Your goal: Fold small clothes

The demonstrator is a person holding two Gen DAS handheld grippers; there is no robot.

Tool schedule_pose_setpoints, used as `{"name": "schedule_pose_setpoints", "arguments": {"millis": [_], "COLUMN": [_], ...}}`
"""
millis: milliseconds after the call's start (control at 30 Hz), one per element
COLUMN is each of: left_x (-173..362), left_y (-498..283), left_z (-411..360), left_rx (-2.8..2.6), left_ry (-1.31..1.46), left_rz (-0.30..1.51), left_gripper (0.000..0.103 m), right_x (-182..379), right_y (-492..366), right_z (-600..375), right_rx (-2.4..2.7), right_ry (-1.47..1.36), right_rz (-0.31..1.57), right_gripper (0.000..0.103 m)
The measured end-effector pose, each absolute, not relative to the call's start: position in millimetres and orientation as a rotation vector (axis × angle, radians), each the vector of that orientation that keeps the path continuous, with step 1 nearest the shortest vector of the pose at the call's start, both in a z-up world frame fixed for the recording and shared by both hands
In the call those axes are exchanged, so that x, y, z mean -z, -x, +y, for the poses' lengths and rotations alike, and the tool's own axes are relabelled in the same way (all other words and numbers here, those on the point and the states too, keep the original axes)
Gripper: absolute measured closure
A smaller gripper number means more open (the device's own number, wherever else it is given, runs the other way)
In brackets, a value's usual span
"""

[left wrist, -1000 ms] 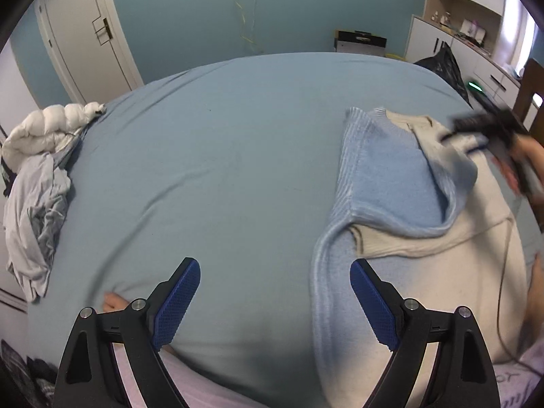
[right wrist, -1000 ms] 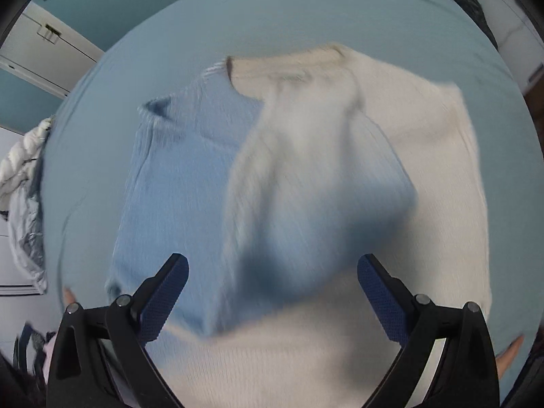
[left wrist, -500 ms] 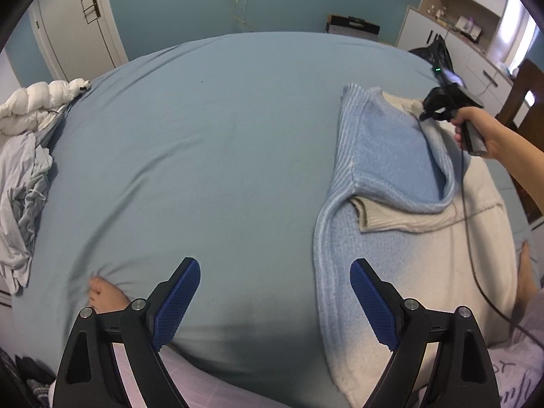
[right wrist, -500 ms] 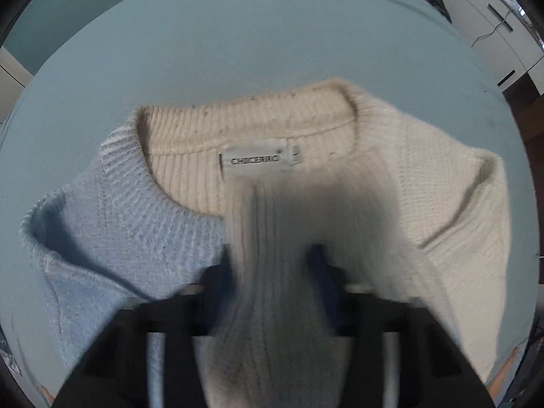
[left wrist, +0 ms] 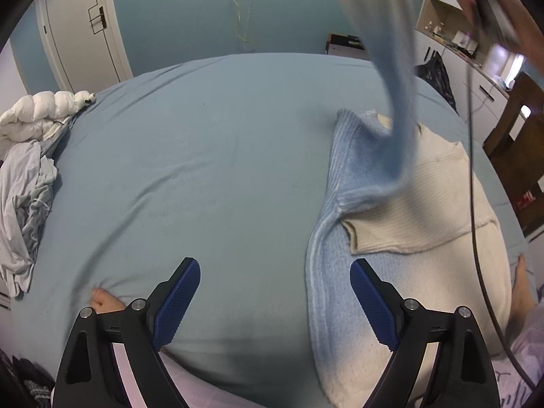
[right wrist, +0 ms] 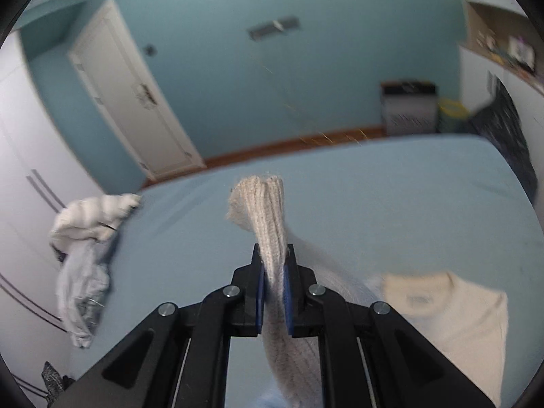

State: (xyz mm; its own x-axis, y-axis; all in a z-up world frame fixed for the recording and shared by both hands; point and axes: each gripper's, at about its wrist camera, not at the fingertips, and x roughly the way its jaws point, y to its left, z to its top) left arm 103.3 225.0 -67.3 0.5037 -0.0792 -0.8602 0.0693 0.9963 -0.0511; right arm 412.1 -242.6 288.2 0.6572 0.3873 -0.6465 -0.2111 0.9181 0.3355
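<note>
Knit sleeve (right wrist: 268, 231): being pinched at its cuff by the right gripper (right wrist: 273, 292), jaws closed, lifted above the bed (left wrist: 204, 156).
Sweater (left wrist: 425, 204): lying flat on the bed's right side.
Left gripper (left wrist: 275, 302): hovering, jaws wide, holding nothing.
Tip: lay the sleeve straight across the body, avoiding bunching.

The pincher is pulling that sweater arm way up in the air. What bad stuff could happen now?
1. The right gripper pinches only the cuff of the sleeve, so the knit could slip out and flop down unfolded.
2. Lifting that high might drag the whole sweater across the bed and undo its flat layout, since the left gripper hangs open, holding nothing down.
3. The black cable crosses the sweater and may snag it.
</note>
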Motion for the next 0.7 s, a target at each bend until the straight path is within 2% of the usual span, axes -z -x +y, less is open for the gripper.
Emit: {"name": "schedule_pose_setpoints", "arguments": {"millis": [67,200,433,567,700], "left_x": [66.1,65.1,63.8,63.7,66.7], "left_y": [-102.4,-101.2,-99.6,-100.5,-103.3], "left_z": [228.1,236.0,242.1,242.8,241.6], "left_rx": [0.091,0.101,0.099,0.096,0.087], "left_ry": [0.018,0.061,0.095,0.096,0.090], "left_rz": [1.033,1.033,1.028,1.026,1.037], "left_gripper": [0.013,0.013,0.013,0.013,0.013], "right_x": [-325.9,-362.0,-349.7,-351.3,-335.3], "right_y": [-405.1,-411.3,-418.1,-415.2,-383.6], "right_z": [-210.0,-182.1,-175.5,-214.2,-310.3], "right_rx": [-0.413,-0.483,-0.516,-0.460,-0.361], "right_ry": [-0.252,-0.241,-0.287,-0.332,-0.402], "right_rz": [0.707,0.606,0.563,0.545,0.538], "right_gripper": [0.098,0.098,0.098,0.098,0.098]}}
